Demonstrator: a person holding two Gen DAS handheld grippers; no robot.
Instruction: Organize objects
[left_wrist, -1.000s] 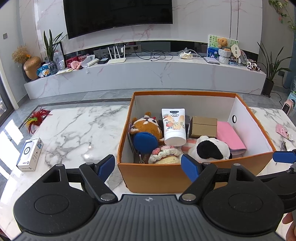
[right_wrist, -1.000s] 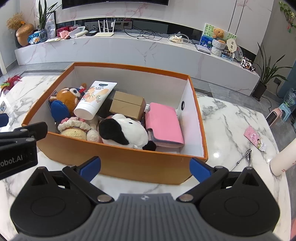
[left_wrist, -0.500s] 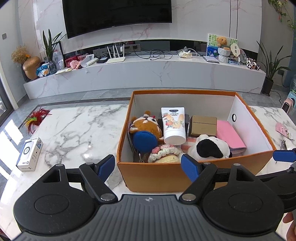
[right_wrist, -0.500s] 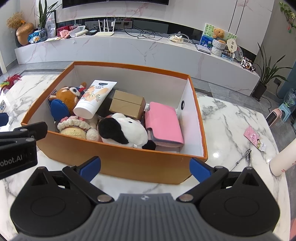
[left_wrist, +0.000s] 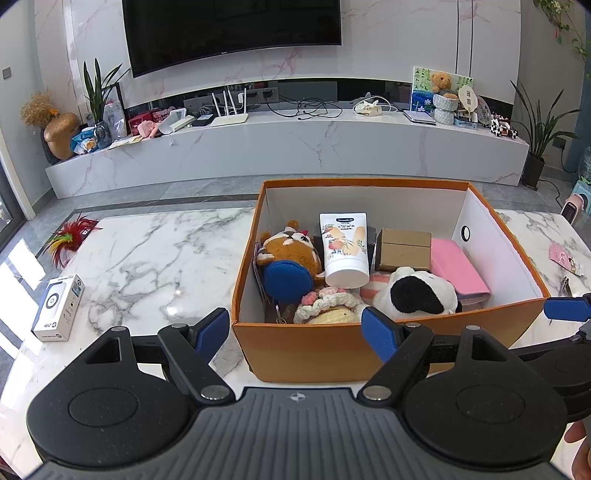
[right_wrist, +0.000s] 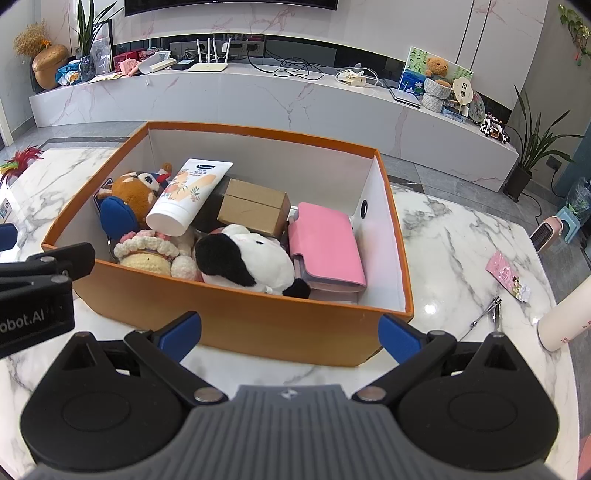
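Observation:
An orange box (left_wrist: 332, 350) (right_wrist: 258, 325) stands on the marble table. It holds a brown plush (left_wrist: 291, 247), a white tube (left_wrist: 343, 247) (right_wrist: 188, 195), a cardboard box (left_wrist: 404, 249) (right_wrist: 255, 206), a pink wallet (left_wrist: 458, 269) (right_wrist: 325, 247), a black-and-white plush (left_wrist: 417, 295) (right_wrist: 240, 258) and a crocheted toy (right_wrist: 147, 251). My left gripper (left_wrist: 297, 332) is open and empty before the box's near wall. My right gripper (right_wrist: 290, 334) is open and empty, also before the near wall.
A small white box (left_wrist: 59, 306) and a red feather toy (left_wrist: 68, 236) lie on the table at left. A pink card (right_wrist: 508, 277), a metal tool (right_wrist: 487, 314) and a cream bottle (right_wrist: 565, 317) lie at right. A TV bench stands behind.
The left wrist view has pulled back very slightly from the box. Both grippers stay open and nothing in the box has moved.

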